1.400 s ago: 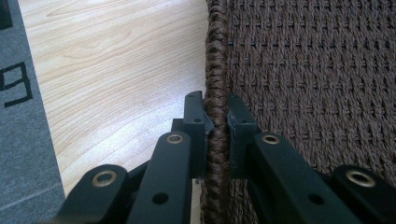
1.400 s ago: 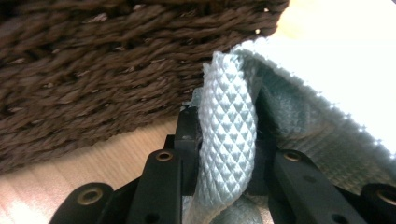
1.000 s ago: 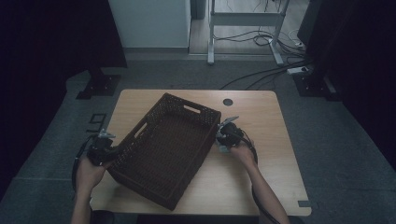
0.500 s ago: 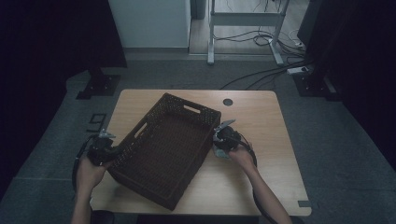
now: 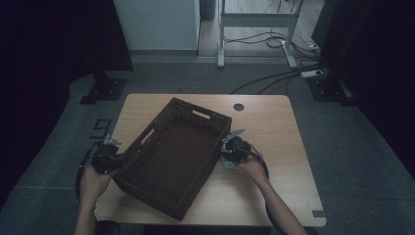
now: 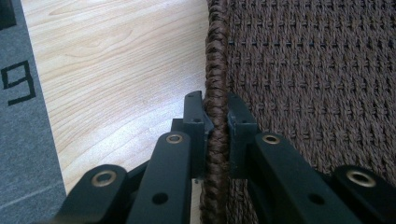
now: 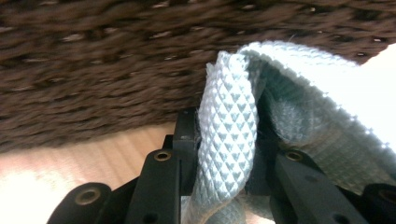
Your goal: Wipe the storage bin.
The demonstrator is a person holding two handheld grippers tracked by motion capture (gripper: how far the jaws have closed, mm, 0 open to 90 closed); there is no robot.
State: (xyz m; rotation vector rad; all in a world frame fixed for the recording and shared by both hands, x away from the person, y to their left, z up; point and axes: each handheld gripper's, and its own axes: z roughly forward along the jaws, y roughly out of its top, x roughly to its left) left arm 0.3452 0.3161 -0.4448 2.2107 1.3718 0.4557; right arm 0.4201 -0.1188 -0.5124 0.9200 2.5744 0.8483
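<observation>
1. Woven brown basket [image 5: 173, 159] lying askew mid-tabletop [image 5: 274, 127]; pale waffle-weave cloth [image 7: 229, 140] just outside its right wall.
2. Judged step: bringing cloth to basket. Next: lift over the rim, then release inside.
3. Right claw [image 7: 224, 135] pinched narrow on the cloth.
4. Left claw [image 6: 216, 128] clamped on basket rim, steadying.

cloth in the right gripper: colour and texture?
Pale blue-white cloth with a raised diamond waffle weave, best in the right gripper view.
</observation>
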